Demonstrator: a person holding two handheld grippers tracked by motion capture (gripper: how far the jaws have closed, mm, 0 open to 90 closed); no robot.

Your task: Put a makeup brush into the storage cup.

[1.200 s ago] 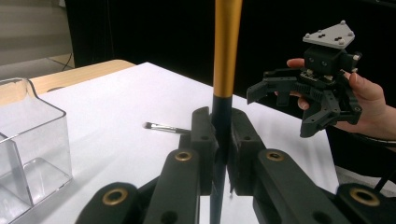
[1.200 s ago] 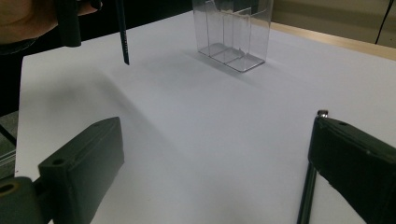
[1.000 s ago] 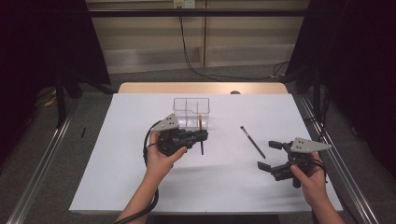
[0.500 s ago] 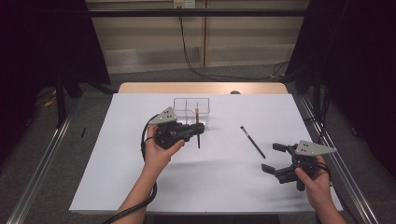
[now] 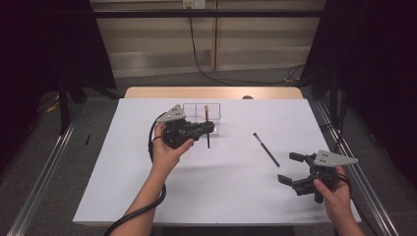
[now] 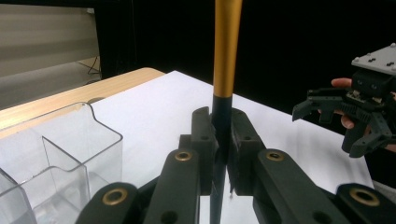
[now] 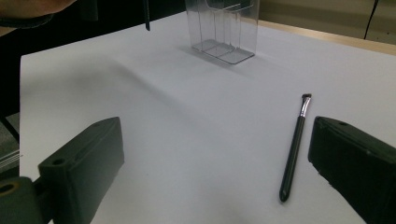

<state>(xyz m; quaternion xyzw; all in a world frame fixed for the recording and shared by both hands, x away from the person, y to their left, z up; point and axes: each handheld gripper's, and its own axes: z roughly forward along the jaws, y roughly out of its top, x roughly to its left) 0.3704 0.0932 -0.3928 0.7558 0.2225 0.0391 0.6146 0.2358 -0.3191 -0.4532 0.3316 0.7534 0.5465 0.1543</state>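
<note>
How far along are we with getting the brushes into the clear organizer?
Nothing shows inside the clear organizer. In hand: the left gripper is shut on the gold-handled brush, upright beside it. Left: the black brush lies on the paper, the open right gripper near it.

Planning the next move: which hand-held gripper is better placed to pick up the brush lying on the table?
Right. The right hand-held gripper is open, close to the lying brush; the left hand-held gripper is shut on the gold-tipped brush.

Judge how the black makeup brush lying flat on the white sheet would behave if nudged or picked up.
The black makeup brush looks thin and round-handled, so it would probably roll when nudged. It seems light and stiff. Lying flat on the white sheet, it may be awkward to pinch.
</note>
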